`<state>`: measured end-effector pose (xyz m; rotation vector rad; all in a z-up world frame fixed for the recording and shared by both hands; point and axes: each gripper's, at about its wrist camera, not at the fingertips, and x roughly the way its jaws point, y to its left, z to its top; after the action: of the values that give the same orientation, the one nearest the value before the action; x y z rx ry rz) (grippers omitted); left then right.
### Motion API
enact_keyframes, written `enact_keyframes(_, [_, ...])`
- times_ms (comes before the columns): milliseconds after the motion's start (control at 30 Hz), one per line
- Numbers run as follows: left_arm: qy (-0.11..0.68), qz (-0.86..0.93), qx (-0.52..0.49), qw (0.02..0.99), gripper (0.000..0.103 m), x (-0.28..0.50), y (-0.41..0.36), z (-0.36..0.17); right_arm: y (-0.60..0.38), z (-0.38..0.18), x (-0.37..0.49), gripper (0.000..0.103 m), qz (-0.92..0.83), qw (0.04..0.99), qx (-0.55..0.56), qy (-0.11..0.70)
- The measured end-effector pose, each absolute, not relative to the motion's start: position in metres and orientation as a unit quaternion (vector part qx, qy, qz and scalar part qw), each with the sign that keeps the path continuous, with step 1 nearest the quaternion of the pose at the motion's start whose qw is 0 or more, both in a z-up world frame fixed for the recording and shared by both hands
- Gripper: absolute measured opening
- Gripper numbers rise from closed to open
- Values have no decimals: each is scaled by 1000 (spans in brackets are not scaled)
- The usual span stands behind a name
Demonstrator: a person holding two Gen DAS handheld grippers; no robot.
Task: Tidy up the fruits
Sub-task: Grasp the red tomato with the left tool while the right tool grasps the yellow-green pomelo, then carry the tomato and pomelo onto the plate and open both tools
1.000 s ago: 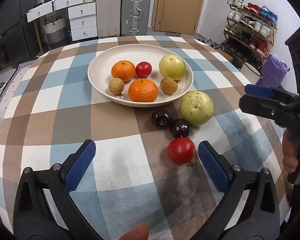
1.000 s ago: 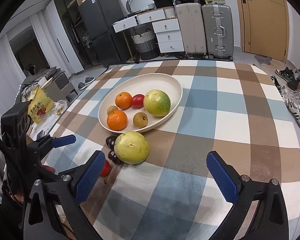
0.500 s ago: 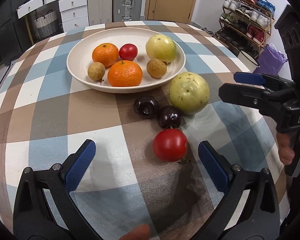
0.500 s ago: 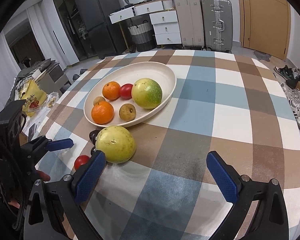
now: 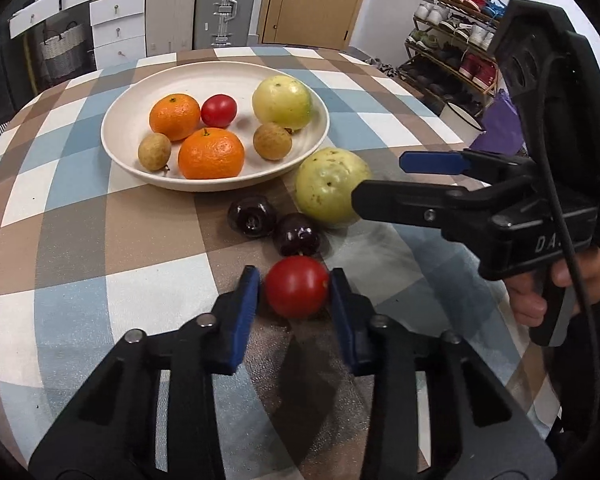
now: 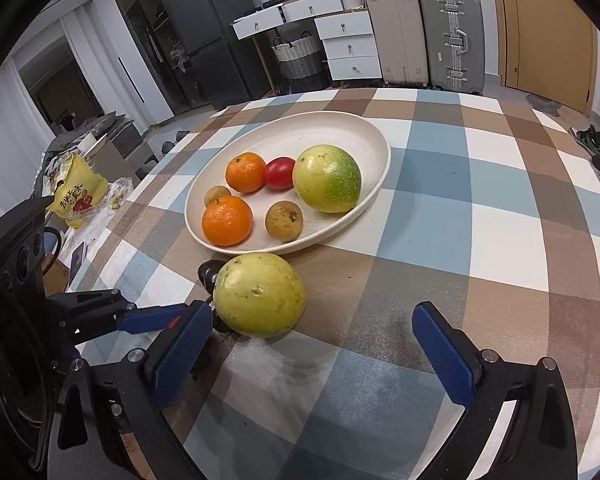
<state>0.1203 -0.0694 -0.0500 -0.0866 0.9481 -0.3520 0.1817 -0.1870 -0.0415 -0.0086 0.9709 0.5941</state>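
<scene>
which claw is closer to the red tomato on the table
Left. The left claw has its fingers on either side of the red tomato; the right claw is off to its right, by the guava.

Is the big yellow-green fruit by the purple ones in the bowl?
Out: the big yellow-green round fruit sits on the checked tablecloth.

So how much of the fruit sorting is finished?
Six fruits already sit in the plate. The left gripper has its fingers closed around a red tomato on the table. The yellow guava and two dark plums remain; the right gripper is open.
</scene>
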Motion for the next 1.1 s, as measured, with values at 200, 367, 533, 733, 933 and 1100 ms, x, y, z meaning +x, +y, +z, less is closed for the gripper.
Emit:
enact_keyframes(200, [452,-176,-44,873,29,116,-63,-48,-180,-42,183,102,281,841,-7,463])
enact_keyframes(367, [442,-157,-57,881,29,114,-47,-42,-173,-48,187,102,281,836,-2,471])
enact_keyframes(533, [437,-134,-66,887,29,115,-29,-35,-167,-54,190,82,284,833,8,475])
enact_keyframes(733, [428,-118,-73,893,29,115,-15,-29,-162,-51,182,54,308,829,17,467])
enact_keyframes(933, [419,-105,-74,899,29,115,-7,-20,-164,-45,169,54,304,839,14,450])
enact_keyframes(1100, [409,-99,-72,904,29,117,-5,-12,-173,-24,157,54,300,854,12,425])
